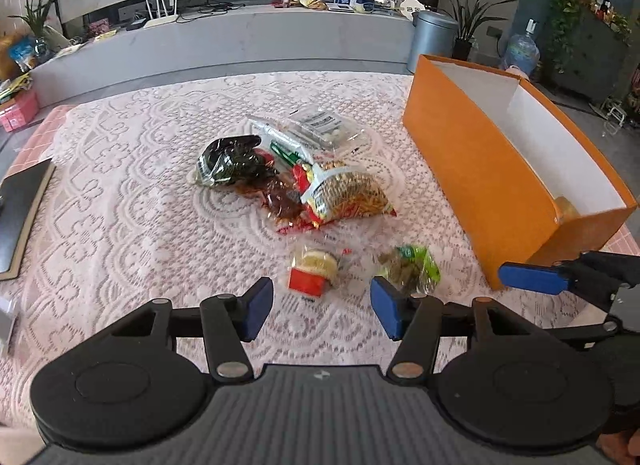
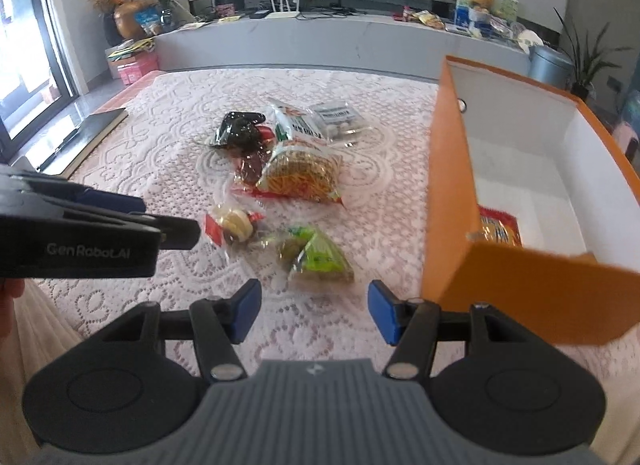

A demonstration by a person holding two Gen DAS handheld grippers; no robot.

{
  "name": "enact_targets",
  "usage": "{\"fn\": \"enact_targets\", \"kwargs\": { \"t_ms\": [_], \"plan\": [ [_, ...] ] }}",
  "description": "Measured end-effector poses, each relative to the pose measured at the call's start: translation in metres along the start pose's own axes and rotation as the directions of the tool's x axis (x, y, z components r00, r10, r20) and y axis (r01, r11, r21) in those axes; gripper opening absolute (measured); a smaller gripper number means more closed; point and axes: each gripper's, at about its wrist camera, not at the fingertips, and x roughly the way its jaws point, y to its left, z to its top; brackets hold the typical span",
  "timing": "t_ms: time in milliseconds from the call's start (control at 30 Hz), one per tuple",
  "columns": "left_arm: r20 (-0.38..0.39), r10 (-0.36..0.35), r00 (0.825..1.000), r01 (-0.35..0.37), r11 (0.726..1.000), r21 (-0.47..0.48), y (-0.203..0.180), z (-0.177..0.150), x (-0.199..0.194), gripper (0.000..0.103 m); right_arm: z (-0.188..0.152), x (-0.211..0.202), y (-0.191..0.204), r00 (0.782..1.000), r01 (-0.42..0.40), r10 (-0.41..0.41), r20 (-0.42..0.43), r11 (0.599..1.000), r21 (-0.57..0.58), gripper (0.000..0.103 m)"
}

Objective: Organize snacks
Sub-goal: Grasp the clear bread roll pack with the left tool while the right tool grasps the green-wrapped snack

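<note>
Both tools, left tool [image 1: 322,307] and right tool [image 2: 314,311], are held wide and empty; green pack [image 2: 320,259], just left of box [image 2: 448,201], should be pinched mid-bag, then dropped inside.

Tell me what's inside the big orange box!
Inside the orange cardboard box with white walls, one red-and-yellow snack packet lies at the near end. The box's front wall hides part of the packet and the floor beside it.
</note>
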Motion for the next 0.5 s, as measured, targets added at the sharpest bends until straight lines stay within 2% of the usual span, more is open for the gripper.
{"fn": "enact_targets", "kwargs": {
  "t_ms": [267, 400, 500],
  "plan": [
    [-0.071, -0.047, 0.996, 0.044, 0.998, -0.038, 0.01, 0.014, 0.03, 0.064, 0.013, 0.027, 0.003, 1.0, -0.017, 0.016, -0.007, 1.0, -0.018, 0.058],
    [-0.106, -0.01, 0.994, 0.008, 1.0, -0.021, 0.009, 0.018, 0.048, 0.064, 0.015, 0.042, 0.004, 1.0, -0.02, 0.019, -0.018, 0.999, -0.034, 0.058],
    [-0.135, -0.015, 0.991, 0.013, 1.0, -0.016, 0.01, 0.021, 0.06, 0.064, 0.014, 0.052, 0.003, 1.0, -0.021, 0.02, -0.023, 0.998, -0.051, 0.058]
  ]
}}
